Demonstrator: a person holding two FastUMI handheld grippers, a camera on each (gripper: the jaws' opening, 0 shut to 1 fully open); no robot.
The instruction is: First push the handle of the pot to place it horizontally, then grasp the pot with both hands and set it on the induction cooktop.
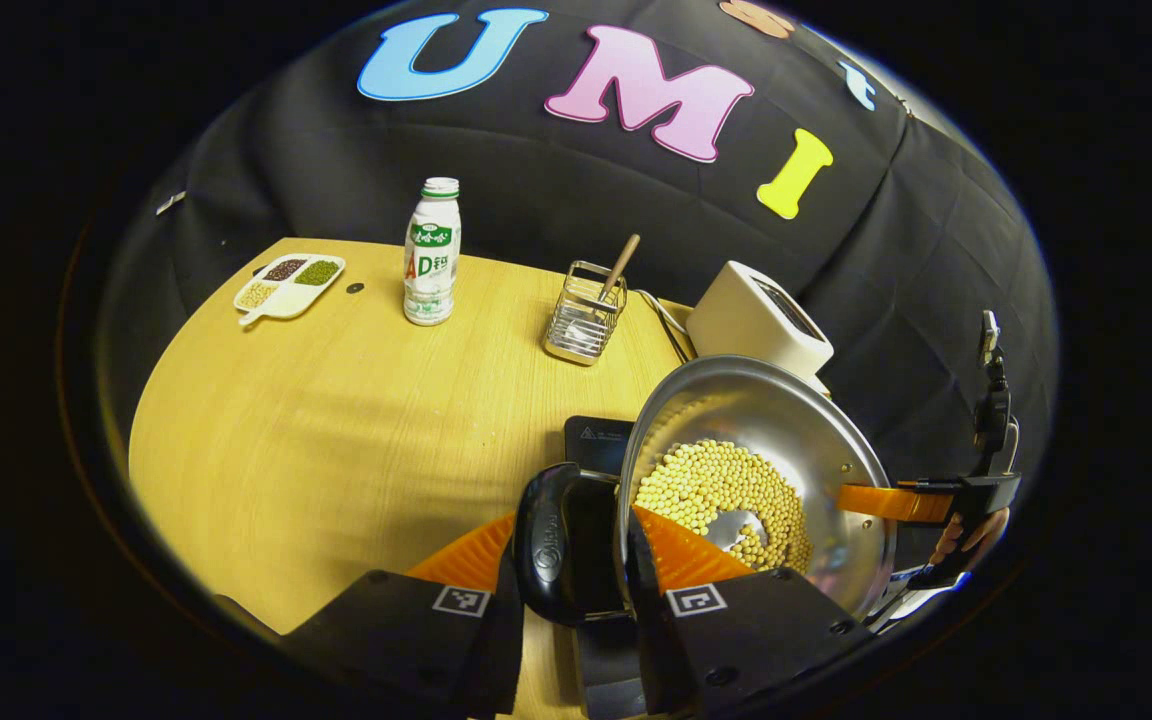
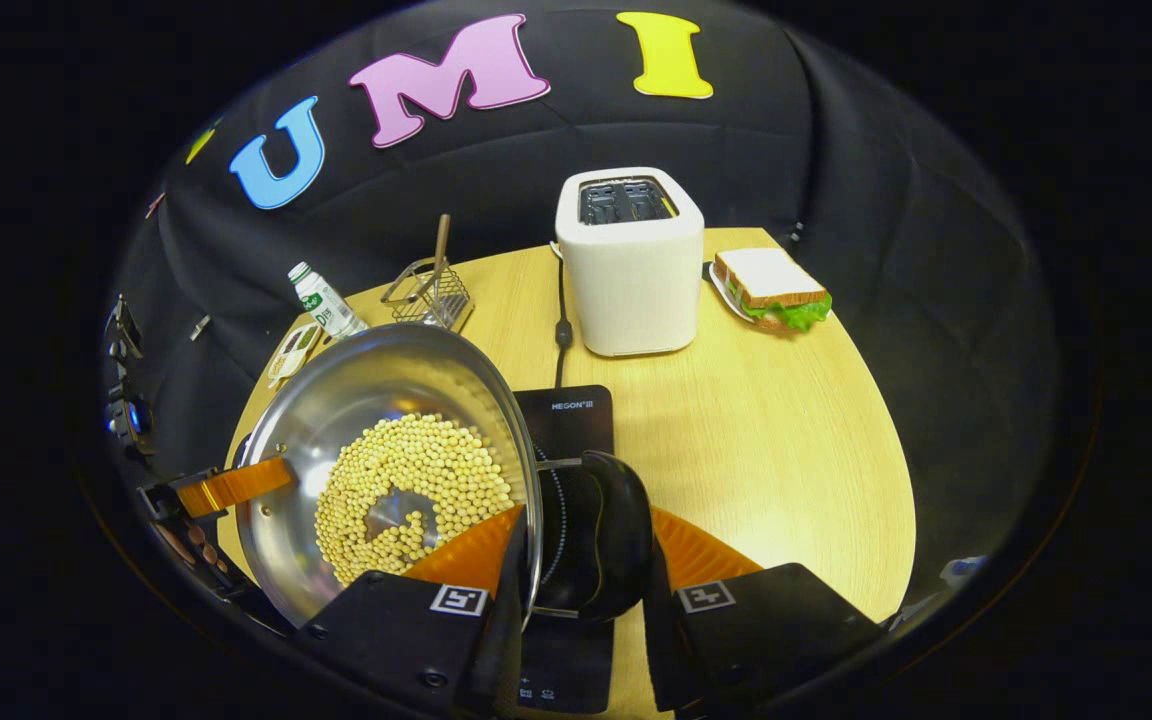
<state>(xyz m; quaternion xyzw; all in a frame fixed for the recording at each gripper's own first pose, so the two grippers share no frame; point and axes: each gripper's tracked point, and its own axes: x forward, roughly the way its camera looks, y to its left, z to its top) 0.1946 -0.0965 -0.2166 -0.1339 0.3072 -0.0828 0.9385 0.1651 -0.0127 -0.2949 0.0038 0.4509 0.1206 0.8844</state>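
Both my left gripper (image 1: 568, 560) and right gripper (image 2: 584, 560) clamp the pot (image 2: 386, 460) by its side handles, seemingly just above the induction cooktop (image 2: 568, 415). Next: lower it level, keeping the beans (image 2: 416, 490) in.
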